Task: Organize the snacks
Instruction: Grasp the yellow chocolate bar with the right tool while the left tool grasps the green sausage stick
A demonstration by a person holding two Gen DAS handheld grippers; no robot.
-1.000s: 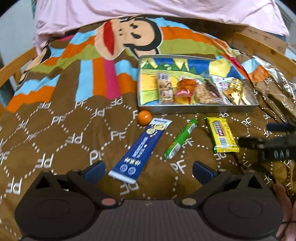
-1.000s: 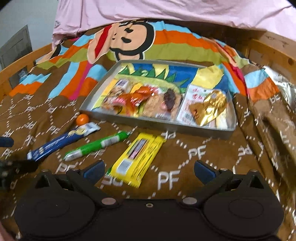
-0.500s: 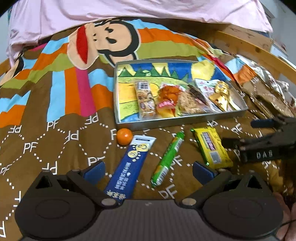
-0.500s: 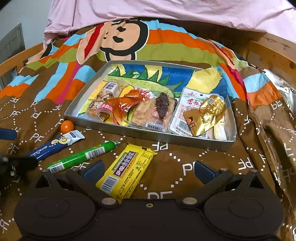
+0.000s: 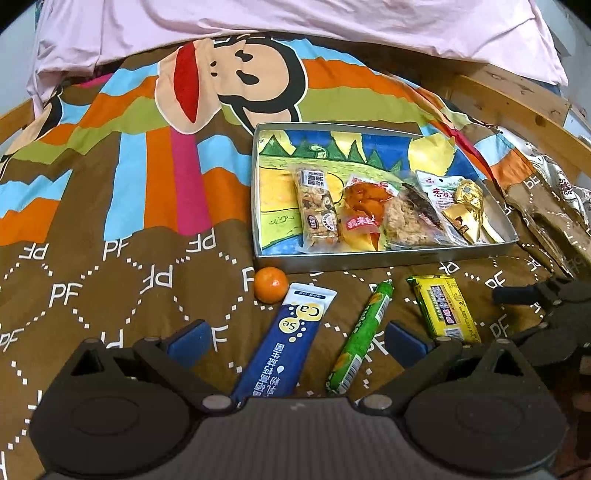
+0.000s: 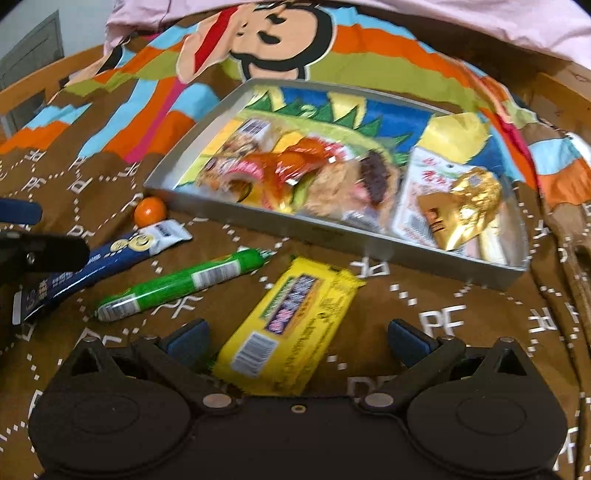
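- Both of my tools have come in lower over the bedspread (image 5: 110,258) than they were a second ago, so the loose snacks now lie right in front of their fingers.
- My left tool (image 5: 295,341) is spread wide with nothing between its blue pads (image 5: 188,341); the blue sachet (image 5: 288,343) and the green stick pack (image 5: 364,336) lie in the gap in front of it, flat on the bed.
- My right tool (image 6: 297,339) is likewise released and empty, and the yellow snack bar (image 6: 291,325) lies on the cover between its fingers, untouched by either pad as far as I can see.
- A small orange (image 5: 271,285) sits just beside the near left corner of the metal tray (image 5: 369,260), touching the top end of the blue sachet or nearly so.
- That tray, with a painted landscape on its floor, holds a nut bar (image 5: 318,212), an orange-red packet (image 5: 364,206), a clear pack of brown flaky snack (image 5: 410,221), a white packet (image 5: 441,190) and a gold foil wrapper (image 5: 467,210) side by side along its near wall.
- Crumpled silver packaging (image 5: 561,188) lies on the bed well right of the tray.
- Pink bedding (image 5: 295,22) is bunched along the far side.
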